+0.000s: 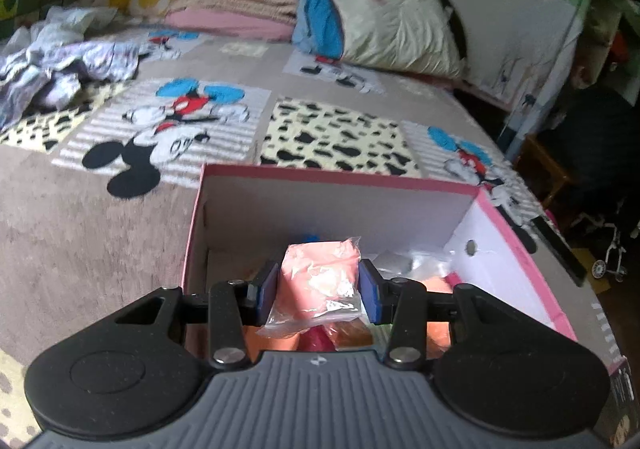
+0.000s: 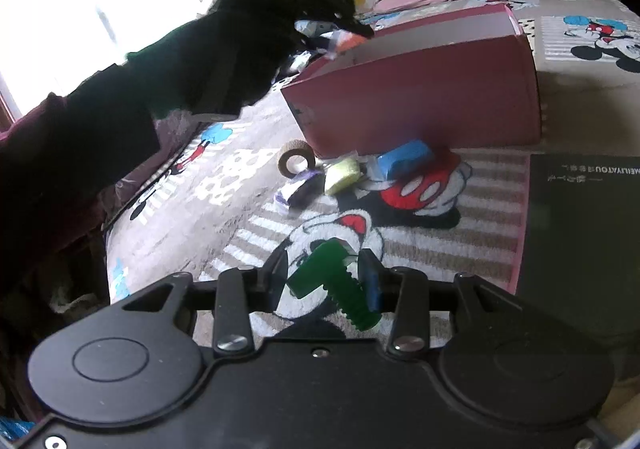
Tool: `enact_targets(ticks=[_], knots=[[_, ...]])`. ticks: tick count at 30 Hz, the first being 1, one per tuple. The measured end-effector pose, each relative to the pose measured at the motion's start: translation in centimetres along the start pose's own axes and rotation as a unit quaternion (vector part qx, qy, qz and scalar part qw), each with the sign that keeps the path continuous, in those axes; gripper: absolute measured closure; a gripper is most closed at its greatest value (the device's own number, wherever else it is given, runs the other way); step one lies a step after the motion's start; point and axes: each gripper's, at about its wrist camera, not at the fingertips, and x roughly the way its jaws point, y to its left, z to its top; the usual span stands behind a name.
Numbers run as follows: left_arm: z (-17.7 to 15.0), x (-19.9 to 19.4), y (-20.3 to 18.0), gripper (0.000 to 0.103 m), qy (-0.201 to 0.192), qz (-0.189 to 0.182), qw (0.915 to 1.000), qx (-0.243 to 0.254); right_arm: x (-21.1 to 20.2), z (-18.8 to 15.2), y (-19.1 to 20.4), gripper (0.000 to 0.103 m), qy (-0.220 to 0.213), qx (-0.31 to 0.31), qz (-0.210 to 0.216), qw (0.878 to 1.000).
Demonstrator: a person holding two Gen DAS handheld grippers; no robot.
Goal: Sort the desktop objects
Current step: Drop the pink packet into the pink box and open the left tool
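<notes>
A: Left side first. Clear crinkled plastic bag with pink and white contents (image 1: 320,281), clamped between the blue pads of the left gripper (image 1: 319,289). It hangs over the open pink cardboard box with white inner walls (image 1: 332,201).

B: Pose of that hand?

A: Seen from the right wrist, a black-gloved left hand (image 2: 240,45) on a dark sleeve reaches in from the left, angled down, the tool's tip right at the box's near rim. The box sits on a plush beige bedspread printed with cartoon mice (image 1: 100,209).

B: What's inside the box?

A: Orange, red and peach-coloured shapes under the bag, more clear plastic to the right, a blue scrap at the back. Too blurred and covered to name any.

B: Right side?

A: Right gripper (image 2: 325,281) is closed on a green plastic toy bolt (image 2: 332,281), head up and left, threaded shank down and right. It points down over the bedspread, well short of the box.

B: Loose items?

A: Just beside the box's front wall: a brown cardboard tape roll (image 2: 295,159), a pale yellow block (image 2: 342,175), a blue wrapped block (image 2: 404,159), a purple-and-white packet (image 2: 298,191). A dark flat box lid with white lettering (image 2: 584,241) lies on the right.
</notes>
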Motion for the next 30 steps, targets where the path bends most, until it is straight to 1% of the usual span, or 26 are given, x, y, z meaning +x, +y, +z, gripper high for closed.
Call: enact_targets(ticks=[5,10,11,12,13,19,22,27,30], knots=[[0.8,2.2,0.4,0.061,0.036,0.013,0.9992,-0.012,-0.3,0.3,-0.1,0.065,-0.006,0.001,0.002,1.0],[1.4,3.5,-0.2,0.06,0.056,0.024,0.9981,-0.007,-0.4,0.3,-0.3,0.065,-0.005,0.002,0.002,1.0],[1.3,3.7,-0.4,0.055,0.065,0.017,0.9977,-0.003,-0.4,0.4,-0.3,0.065,-0.006,0.002,0.001,1.0],[1.3,4.0,-0.6,0.044,0.074,0.011,0.9972,0.001,-0.4,0.4,-0.4,0.065,-0.006,0.002,0.001,1.0],[1.3,4.0,-0.8,0.042,0.077,0.01,0.997,0.005,-0.5,0.4,-0.4,0.065,-0.007,0.002,0.001,1.0],[0.0,1.6,-2.0,0.041,0.04,0.032,0.9978,0.041,-1.0,0.6,-0.3,0.065,-0.011,0.0,-0.005,1.0],[-0.8,-0.3,-2.9,0.041,0.019,0.054,0.9963,0.064,-1.3,0.6,-0.1,0.065,-0.013,-0.003,-0.006,1.0],[-1.9,-3.6,-4.1,0.041,-0.002,0.069,0.9941,0.083,-1.9,0.7,0.3,0.065,-0.016,-0.005,-0.01,1.0],[-2.4,-5.1,-4.7,0.041,-0.006,0.073,0.9929,0.094,-2.2,0.8,0.5,0.065,-0.018,-0.005,-0.013,1.0]])
